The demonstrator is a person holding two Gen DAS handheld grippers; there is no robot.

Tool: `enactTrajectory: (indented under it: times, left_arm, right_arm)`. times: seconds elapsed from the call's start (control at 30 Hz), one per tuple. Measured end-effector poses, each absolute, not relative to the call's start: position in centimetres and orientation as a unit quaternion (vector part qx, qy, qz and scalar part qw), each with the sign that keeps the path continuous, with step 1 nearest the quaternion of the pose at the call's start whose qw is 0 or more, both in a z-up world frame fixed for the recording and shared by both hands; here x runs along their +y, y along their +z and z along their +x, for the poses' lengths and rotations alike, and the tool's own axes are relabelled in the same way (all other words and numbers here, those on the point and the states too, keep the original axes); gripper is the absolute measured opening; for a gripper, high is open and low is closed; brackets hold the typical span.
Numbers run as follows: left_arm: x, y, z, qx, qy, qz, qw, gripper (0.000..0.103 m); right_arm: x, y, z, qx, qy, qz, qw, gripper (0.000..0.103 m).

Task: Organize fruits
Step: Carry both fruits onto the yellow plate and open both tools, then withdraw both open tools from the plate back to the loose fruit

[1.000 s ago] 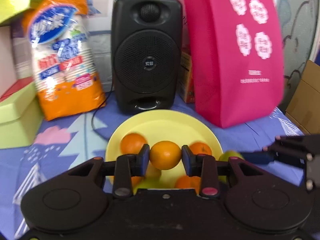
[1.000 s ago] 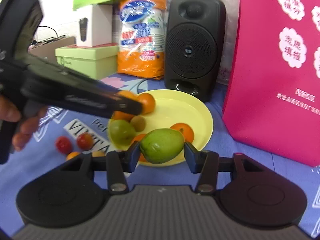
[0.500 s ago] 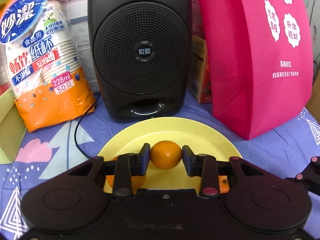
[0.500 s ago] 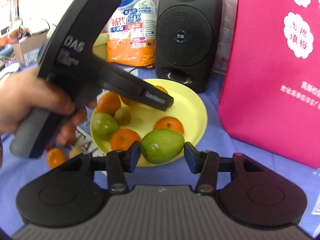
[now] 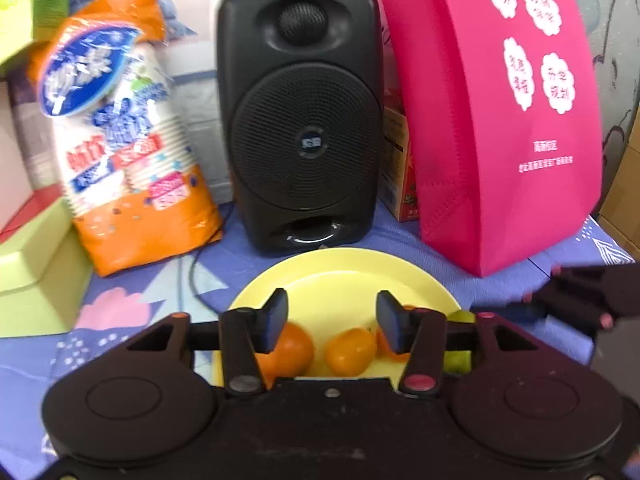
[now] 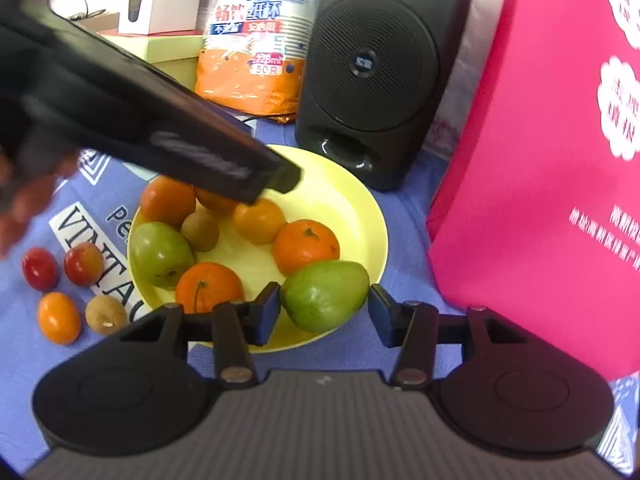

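Observation:
A yellow plate holds several oranges, a kiwi and a green fruit. My left gripper hovers over the plate with its jaws opening. The small orange lies loose on the plate below its fingers. In the right wrist view the left gripper reaches in from the upper left over the plate. My right gripper is at the plate's near rim, jaws opening. A green mango rests on the plate between its pads, which stand just off it.
Two red fruits, a small orange and a brown fruit lie on the blue cloth left of the plate. Behind the plate stand a black speaker, a pack of paper cups and a pink bag.
The left gripper let go of the small orange, which now lies on the plate, and drew back. The right jaws spread off the green mango, now set on the plate's near rim.

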State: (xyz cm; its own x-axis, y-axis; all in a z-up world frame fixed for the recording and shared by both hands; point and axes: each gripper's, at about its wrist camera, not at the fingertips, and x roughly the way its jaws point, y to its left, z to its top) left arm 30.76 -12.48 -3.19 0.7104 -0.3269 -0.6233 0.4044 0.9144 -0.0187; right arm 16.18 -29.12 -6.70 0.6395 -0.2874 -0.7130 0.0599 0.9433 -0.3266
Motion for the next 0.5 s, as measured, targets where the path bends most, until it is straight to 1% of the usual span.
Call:
enactTrajectory:
  times: [0.03, 0.07, 0.33, 0.5]
  left_arm:
    - [-11.9, -3.0, 30.2, 0.324, -0.198, 0.059, 0.923, 0.052]
    - [-11.3, -2.9, 29.7, 0.322, -0.196, 0.058, 0.924, 0.052]
    - [-4.5, -2.3, 25.5, 0.318, -0.165, 0.019, 0.934, 0.052]
    - [-0.8, -3.4, 22.8, 0.331, -0.159, -0.016, 0.93, 0.052]
  right_arm:
    - [-28.9, -6.6, 16.1, 0.41, -0.102, -0.141, 0.895, 0.073]
    - [-28.8, -6.4, 15.8, 0.403, -0.105, -0.142, 0.898, 0.082]
    - [-27.9, -3.2, 11.1, 0.357, -0.1, -0.115, 0.922, 0.082]
    - [-25.9, -2.7, 7.4, 0.346, -0.076, -0.1, 0.93, 0.079]
